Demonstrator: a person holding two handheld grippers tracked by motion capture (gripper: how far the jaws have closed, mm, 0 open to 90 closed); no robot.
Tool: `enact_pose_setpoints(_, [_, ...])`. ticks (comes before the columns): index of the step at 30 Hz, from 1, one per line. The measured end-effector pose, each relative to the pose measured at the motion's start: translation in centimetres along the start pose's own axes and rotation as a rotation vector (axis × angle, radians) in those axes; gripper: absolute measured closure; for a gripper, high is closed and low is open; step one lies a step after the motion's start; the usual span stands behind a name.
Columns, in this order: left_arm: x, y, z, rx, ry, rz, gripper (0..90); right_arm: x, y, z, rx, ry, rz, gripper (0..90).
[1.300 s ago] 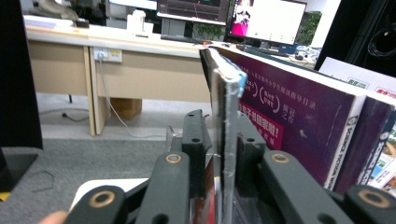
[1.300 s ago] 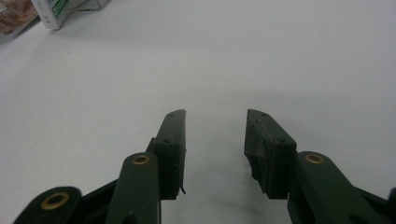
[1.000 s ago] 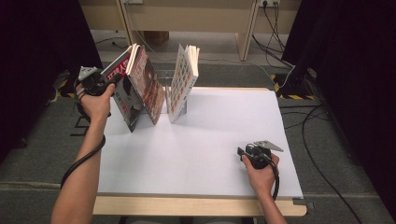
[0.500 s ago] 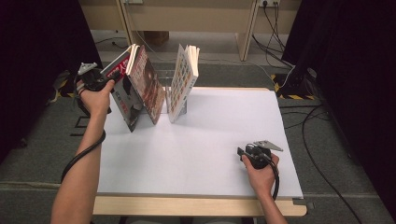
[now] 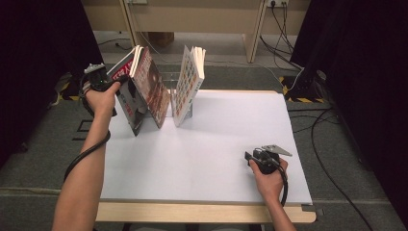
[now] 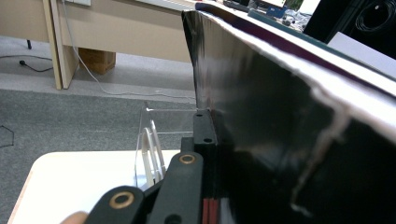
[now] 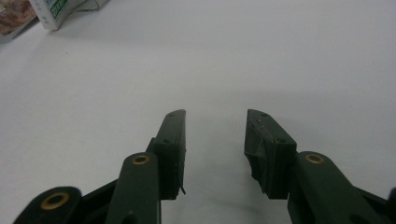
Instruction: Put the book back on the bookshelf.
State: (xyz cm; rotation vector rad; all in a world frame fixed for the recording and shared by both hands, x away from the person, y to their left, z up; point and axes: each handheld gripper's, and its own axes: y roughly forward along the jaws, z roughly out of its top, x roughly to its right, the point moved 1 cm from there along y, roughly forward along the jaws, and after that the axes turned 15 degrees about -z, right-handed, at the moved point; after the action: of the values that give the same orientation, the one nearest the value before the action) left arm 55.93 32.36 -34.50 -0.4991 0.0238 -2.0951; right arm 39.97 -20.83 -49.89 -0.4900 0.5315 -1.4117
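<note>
Three books stand at the back left of the white table top (image 5: 216,144). The leftmost book (image 5: 124,72) has a red and white cover and leans left. My left gripper (image 5: 119,82) is shut on its upper edge; in the left gripper view one jaw of the left gripper (image 6: 208,122) presses the book's dark cover (image 6: 280,140) and the other jaw is hidden behind it. A brown-covered book (image 5: 153,90) leans beside it, and a white-covered book (image 5: 188,84) stands further right. My right gripper (image 5: 253,158) rests on the table at the front right, where the right gripper (image 7: 215,116) is open and holds nothing.
A clear plastic book stand (image 6: 149,149) sits on the table among the books. Cables (image 5: 317,120) lie on the grey floor to the right. A wooden desk (image 5: 192,14) stands behind the table. The table's wooden front edge (image 5: 202,211) is near the person.
My left gripper has drawn slightly back and left with the leftmost book, which leans a little more away from the brown one. The right gripper has not moved.
</note>
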Motion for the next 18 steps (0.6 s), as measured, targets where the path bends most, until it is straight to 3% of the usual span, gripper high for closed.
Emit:
enact_pose_setpoints(7, [0.9,-0.2,0.3,0.040,0.047,0.027,86.6,0.1,0.0,0.0,0.006,-0.007,-0.002,58.9])
enact_pose_setpoints(10, [1.1,-0.5,0.7,0.094,0.064,0.039,86.8,0.2,0.0,0.0,0.005,-0.004,0.001,59.0])
enact_pose_setpoints(14, [1.3,-0.6,1.1,0.142,0.119,0.063,86.8,0.1,0.0,0.0,0.007,-0.005,-0.003,59.0])
enact_pose_setpoints(17, [1.2,-0.5,1.0,0.189,0.122,0.058,86.7,0.1,0.1,0.0,0.009,-0.004,0.002,59.0])
enact_pose_setpoints(18, [1.1,-0.4,0.7,0.193,0.143,0.073,86.7,0.2,0.1,0.0,0.010,-0.004,0.002,59.0])
